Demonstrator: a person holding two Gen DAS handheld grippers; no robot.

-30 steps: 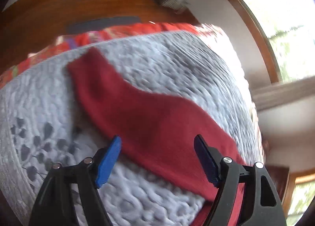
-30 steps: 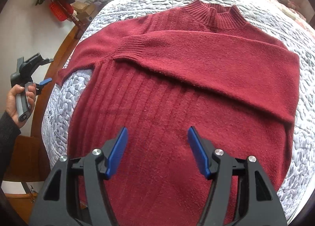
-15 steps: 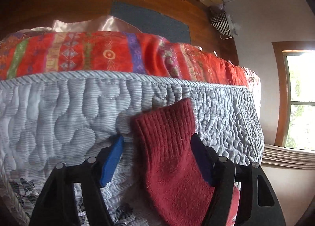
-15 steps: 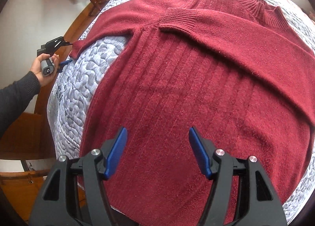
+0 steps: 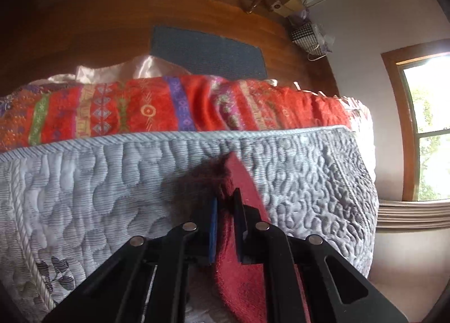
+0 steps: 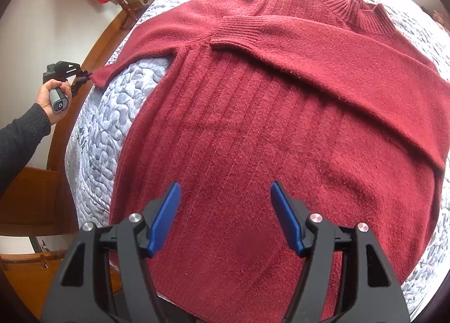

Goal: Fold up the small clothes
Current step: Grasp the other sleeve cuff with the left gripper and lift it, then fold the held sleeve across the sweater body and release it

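Quilt-edge cuff point(image 5: 242, 179), now seemingly pinched.

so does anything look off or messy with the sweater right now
Nothing looks damaged. The red sweater lies flat on the quilt, one sleeve folded across the chest; the other sleeve's cuff, at the bed edge, is pinched in the left gripper.

Home bedroom; quilted bed point(image 6: 112, 114); wood floor point(image 5: 84, 27); window point(image 5: 424, 137)

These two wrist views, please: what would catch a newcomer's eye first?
The dark red sweater dominates, spread flat over the grey quilted bed cover, one sleeve already folded across its chest. The left gripper pinches the other sleeve's cuff at the bed's edge, while the right gripper hangs open above the hem.
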